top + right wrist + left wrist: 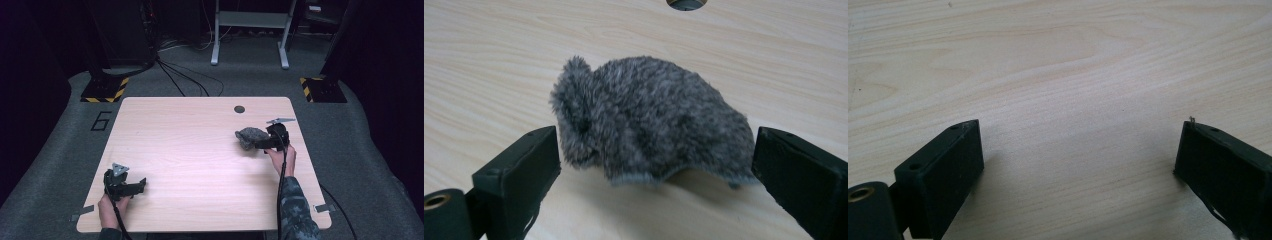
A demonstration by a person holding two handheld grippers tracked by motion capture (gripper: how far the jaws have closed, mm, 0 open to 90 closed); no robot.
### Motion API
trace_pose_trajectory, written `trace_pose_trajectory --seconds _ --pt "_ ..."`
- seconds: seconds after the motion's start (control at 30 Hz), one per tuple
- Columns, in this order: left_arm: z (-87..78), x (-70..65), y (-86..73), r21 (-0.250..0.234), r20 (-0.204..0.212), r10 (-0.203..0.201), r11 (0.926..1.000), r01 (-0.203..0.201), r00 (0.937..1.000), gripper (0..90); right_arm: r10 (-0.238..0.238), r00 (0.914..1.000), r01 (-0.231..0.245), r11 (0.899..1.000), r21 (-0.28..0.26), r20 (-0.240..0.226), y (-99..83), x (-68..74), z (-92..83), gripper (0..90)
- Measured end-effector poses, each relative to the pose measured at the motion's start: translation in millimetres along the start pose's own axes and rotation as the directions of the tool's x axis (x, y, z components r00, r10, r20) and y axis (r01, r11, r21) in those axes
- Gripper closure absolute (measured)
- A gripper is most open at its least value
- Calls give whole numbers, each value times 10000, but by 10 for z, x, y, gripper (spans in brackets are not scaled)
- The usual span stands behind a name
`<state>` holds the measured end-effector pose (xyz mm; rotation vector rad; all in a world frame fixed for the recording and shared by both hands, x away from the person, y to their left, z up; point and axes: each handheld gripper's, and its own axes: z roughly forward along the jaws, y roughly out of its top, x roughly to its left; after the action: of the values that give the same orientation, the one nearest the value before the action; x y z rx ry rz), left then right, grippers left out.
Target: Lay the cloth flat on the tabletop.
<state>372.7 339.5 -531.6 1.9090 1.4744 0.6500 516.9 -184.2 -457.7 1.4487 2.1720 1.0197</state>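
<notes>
Setting: a pale wooden table (200, 150) on grey carpet, with a person's hands entering from the near edge.
Furry object: a grey, mottled fluffy thing (251, 138) (649, 120) lies on the table's right half, nearer the far edge, short of a round hole (239, 109) in the tabletop.
Right gripper: the right gripper (264, 143) (656, 160) sits on the table at the furry object's right side (high view); its jaws stand wide apart, flanking the object's near end, one at each side, without clamping it.
Contact: in the right gripper view the fur comes very close to both jaws; whether it touches them cannot be told.
Left gripper: the left gripper (139, 185) (1080, 150) rests at the near left corner, well apart from the object, jaws spread over bare wood.
</notes>
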Motion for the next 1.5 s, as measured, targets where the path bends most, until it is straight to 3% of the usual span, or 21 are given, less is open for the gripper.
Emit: trace_pose_trajectory --seconds 0.07,0.17,0.2,0.27,0.4,0.5,0.57,0.63,0.7,0.77,1.0,1.2,1.33,1.5 --pt "-3 5 1 53 7 68 10000 -68 10000 50 -85 9999 85 10000 21 75 67 -1 89 55" --pt "-4 4 1 58 7 67 10000 -68 10000 50 40 10000 -43 9989 459 53 110 -32 231 80" --pt "-3 5 1 55 11 65 10000 -65 10000 50 37 9998 -47 9982 602 169 101 -44 278 114" --pt "2 -2 0 -28 -3 -41 10000 41 10000 51 49 10000 -42 9954 957 -75 64 -94 371 172" --pt "-1 0 1 21 6 -13 10000 13 10000 51 665 9967 -594 9882 1411 -464 -30 -179 468 258" --pt "0 -1 0 10 3 -22 10000 22 10000 50 611 9971 -529 9855 1610 -463 -86 -188 518 329" --pt "-1 0 -1 20 1 -8 10000 8 10000 51 24 9999 -9 9905 1372 -110 -141 -149 521 380" --pt "-2 -1 -1 18 4 -20 10000 20 10000 51 -110 9999 104 9914 1307 34 -160 -126 513 435" --pt "-1 -1 -1 19 5 -21 10000 21 10000 50 -633 9970 573 9909 1221 456 -198 -55 503 509" --pt "-1 0 -1 18 2 -10 10000 10 10000 51 -711 9963 650 9910 1170 490 -216 -26 493 572" --pt "-2 0 -1 23 2 -5 10000 5 10000 51 -110 9970 30 9947 1027 770 -228 -40 476 694" --pt "-1 -3 -4 -16 12 -43 10000 43 10000 51 748 9962 -765 9964 368 453 -246 -135 387 718" --pt "-1 -5 -5 -20 16 -56 10000 56 10000 50 798 9965 -789 9962 -362 238 -202 -113 169 718" --pt "-1 -4 -4 -12 17 -45 10000 45 10000 51 381 9993 -382 9952 -898 -22 -158 27 -111 718"
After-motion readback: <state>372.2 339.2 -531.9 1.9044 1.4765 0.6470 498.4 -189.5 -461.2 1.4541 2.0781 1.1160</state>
